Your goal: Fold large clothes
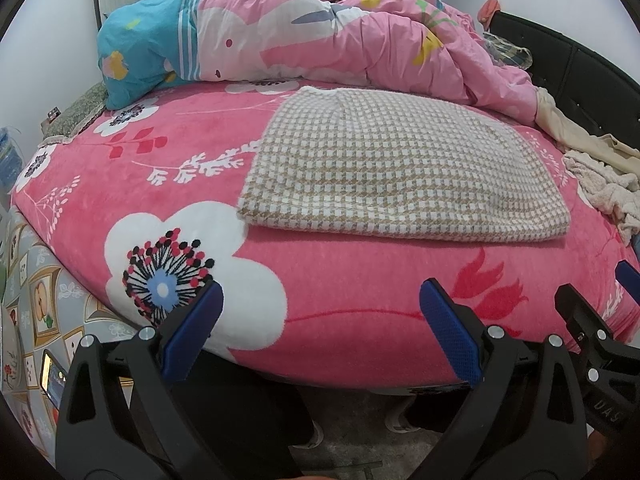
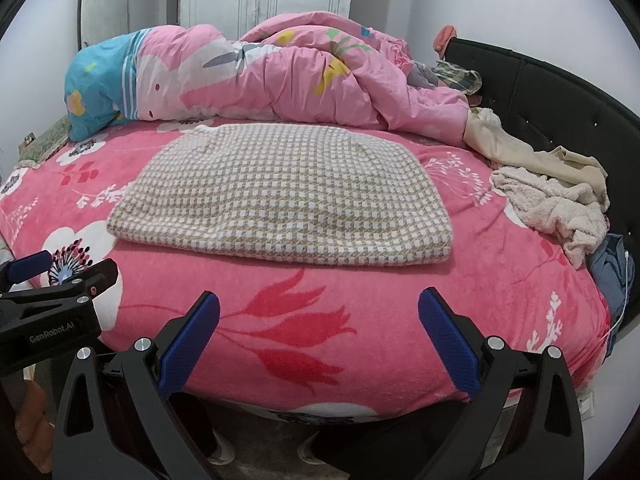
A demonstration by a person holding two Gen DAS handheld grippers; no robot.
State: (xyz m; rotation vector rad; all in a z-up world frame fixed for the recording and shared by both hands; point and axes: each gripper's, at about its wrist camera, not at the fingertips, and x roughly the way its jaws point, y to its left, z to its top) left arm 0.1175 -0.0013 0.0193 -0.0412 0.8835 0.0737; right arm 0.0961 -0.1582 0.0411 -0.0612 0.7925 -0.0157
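A beige and white checked garment [image 1: 396,172] lies folded into a flat rectangle on the pink flowered bed cover [image 1: 320,320]; it also shows in the right wrist view [image 2: 288,196], on the same cover [image 2: 360,300]. My left gripper [image 1: 320,300] is open and empty, held back over the bed's near edge, short of the garment. My right gripper [image 2: 320,312] is open and empty, also at the near edge, apart from the garment. Each gripper shows at the side of the other's view.
A bunched pink and blue duvet [image 2: 260,76] lies along the far side. A cream fleecy garment [image 2: 560,208], a beige garment [image 2: 532,156] and blue cloth [image 2: 612,264] are heaped at the right by the black headboard [image 2: 560,92]. A phone [image 1: 54,380] lies lower left.
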